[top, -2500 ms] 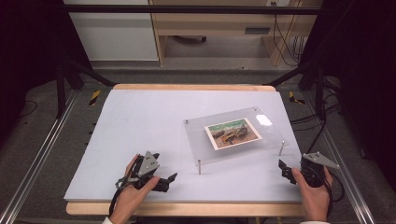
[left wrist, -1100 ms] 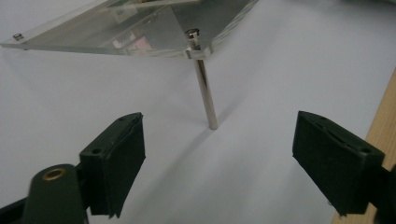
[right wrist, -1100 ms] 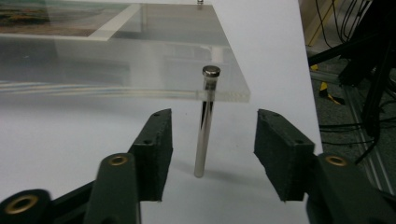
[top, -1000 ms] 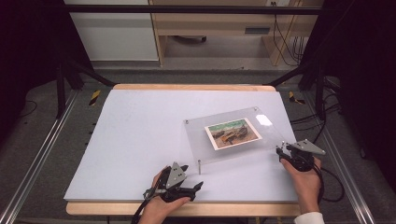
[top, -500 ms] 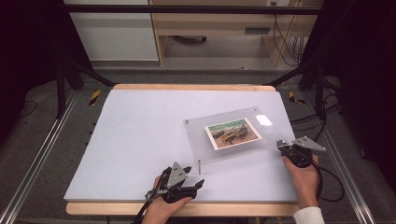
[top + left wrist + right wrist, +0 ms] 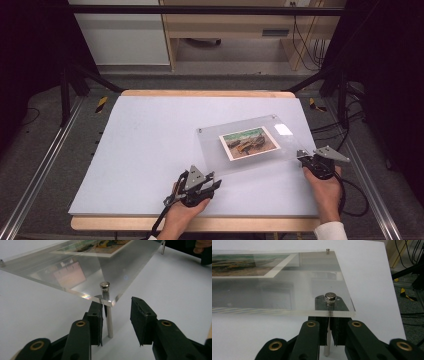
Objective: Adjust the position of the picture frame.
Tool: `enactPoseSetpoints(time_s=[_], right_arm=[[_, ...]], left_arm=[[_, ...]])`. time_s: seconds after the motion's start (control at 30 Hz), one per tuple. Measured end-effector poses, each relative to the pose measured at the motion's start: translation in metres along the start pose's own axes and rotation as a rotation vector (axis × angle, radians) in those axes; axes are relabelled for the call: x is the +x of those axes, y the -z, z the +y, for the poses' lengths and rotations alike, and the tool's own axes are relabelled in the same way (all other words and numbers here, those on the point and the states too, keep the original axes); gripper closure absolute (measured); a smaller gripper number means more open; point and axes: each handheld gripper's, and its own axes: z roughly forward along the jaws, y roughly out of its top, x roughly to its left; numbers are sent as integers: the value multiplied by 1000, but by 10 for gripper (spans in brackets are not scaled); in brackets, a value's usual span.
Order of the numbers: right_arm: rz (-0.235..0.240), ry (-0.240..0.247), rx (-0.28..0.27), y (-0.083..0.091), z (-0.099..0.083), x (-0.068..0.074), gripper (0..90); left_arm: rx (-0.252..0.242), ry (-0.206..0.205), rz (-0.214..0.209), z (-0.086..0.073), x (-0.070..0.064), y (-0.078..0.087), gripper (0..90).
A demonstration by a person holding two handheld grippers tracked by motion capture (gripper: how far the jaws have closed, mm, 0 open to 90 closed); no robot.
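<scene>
Clear acrylic photo frame (image 6: 250, 142) on metal standoff legs. Right gripper (image 6: 329, 330) clamped on near-right leg (image 6: 327, 345); left gripper (image 6: 116, 320) apart around near-left leg (image 6: 109, 320) (uneven lifting risked tipping).

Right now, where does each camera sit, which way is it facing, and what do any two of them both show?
High view: above the person's side, looking forward and down on the table; both hands, left tool and right tool enter from below.
Left gripper view: on the left tool, jaws open around a metal leg under the acrylic photo frame.
Right gripper view: on the right tool, jaws clamping another leg.
Shared: the frame and its landscape picture.
</scene>
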Motion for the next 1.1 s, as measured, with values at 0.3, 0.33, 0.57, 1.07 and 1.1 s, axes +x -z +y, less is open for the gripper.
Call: enactPoseSetpoints(time_s=[0.3,0.33,0.57,1.07,1.1], right_arm=[[12,-11,-23,3,4,-1,848],[13,-17,-26,3,5,-1,848],[34,-19,-33,3,5,-1,846],[51,-14,-76,2,10,0,848],[51,-14,-76,2,10,0,848]], left_arm=[[-93,81,-4,0,6,-6,785],[-113,106,-9,-1,7,-7,802],[-134,137,7,0,10,-8,835],[-98,151,-6,11,16,-6,833],[-97,154,-16,11,18,-6,833]])
